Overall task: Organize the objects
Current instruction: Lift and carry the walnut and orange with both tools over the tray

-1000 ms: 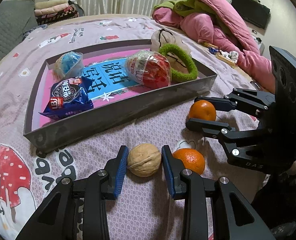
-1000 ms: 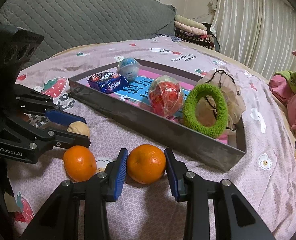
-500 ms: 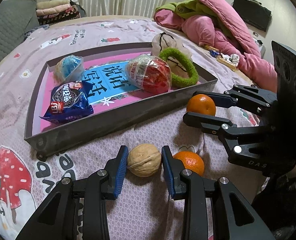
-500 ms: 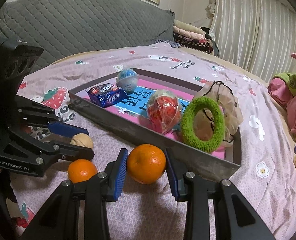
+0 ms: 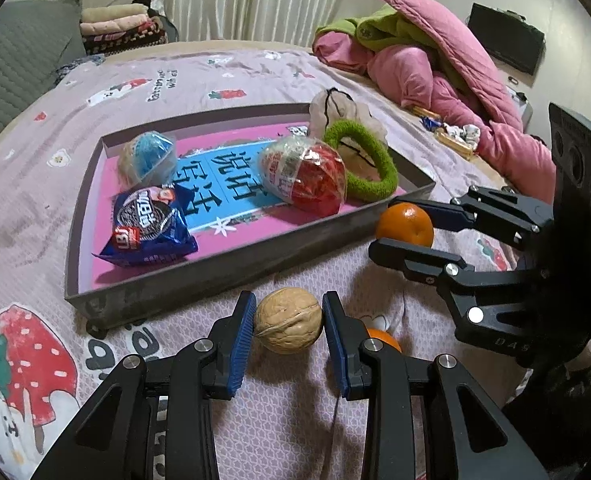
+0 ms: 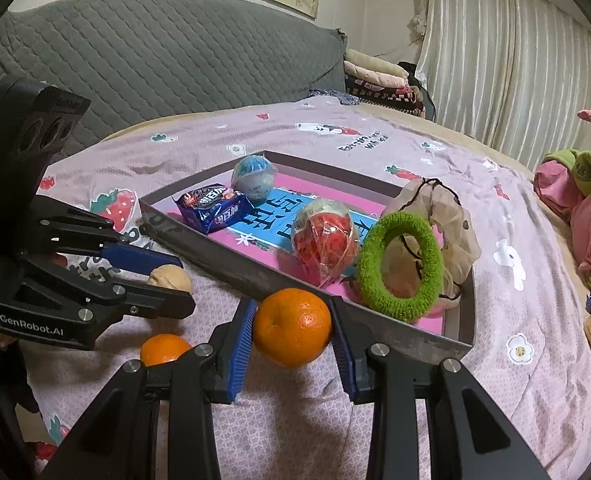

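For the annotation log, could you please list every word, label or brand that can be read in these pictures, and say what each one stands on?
"GenRobot.AI": on the left gripper body, seen from the right wrist.
"DAS": on the right gripper body; the rest is cut off.
Large dark Chinese characters: on the blue panel in the tray, upside down, not surely readable.
Blue snack packet: print too small.
Bedsheet: small lettering, blurred.
Red wrapped ball: label unreadable.

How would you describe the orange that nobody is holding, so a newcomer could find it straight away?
Start at the grey tray on the bed, then come to its near side. The loose orange lies on the bedsheet beside the left gripper. Unlike the gripped orange, no fingers touch it.
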`<state>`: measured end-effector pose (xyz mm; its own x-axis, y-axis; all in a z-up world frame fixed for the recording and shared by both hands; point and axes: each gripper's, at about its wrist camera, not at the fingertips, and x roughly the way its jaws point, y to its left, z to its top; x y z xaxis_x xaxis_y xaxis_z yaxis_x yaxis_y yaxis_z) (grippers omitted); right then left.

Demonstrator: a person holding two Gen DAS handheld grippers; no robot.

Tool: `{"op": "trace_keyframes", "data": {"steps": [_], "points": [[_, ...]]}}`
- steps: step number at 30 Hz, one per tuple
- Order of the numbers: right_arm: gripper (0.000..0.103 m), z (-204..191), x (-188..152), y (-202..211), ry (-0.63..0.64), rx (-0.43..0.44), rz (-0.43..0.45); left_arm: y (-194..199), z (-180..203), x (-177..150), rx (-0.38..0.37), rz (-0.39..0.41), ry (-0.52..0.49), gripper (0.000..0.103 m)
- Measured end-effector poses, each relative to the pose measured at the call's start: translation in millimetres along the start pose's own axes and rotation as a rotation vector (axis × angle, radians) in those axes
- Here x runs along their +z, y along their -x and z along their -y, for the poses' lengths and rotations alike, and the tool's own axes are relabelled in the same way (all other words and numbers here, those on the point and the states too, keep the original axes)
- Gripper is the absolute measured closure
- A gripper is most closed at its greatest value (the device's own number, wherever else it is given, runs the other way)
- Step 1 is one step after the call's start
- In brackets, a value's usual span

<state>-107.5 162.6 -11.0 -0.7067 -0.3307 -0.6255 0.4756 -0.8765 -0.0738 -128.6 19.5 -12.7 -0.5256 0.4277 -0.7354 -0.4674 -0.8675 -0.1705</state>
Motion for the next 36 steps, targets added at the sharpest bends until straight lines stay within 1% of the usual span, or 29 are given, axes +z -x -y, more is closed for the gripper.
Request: {"op": "trace_keyframes", "data": {"steps": [13,20,36], "points": [[0.066,4,13,11,-0.015,-0.014,0.062,17,-4,20,0.025,0.079,0.020,0.068],[0.066,10,26,21,-0.037,-0.028,0.124,26,-5,27,0.042,0.118,0.022,0.068],[0.066,24,42,41,-0.084,-0.073,0.240,42,0,48,0.072,0.206,0.021,0.068]]}}
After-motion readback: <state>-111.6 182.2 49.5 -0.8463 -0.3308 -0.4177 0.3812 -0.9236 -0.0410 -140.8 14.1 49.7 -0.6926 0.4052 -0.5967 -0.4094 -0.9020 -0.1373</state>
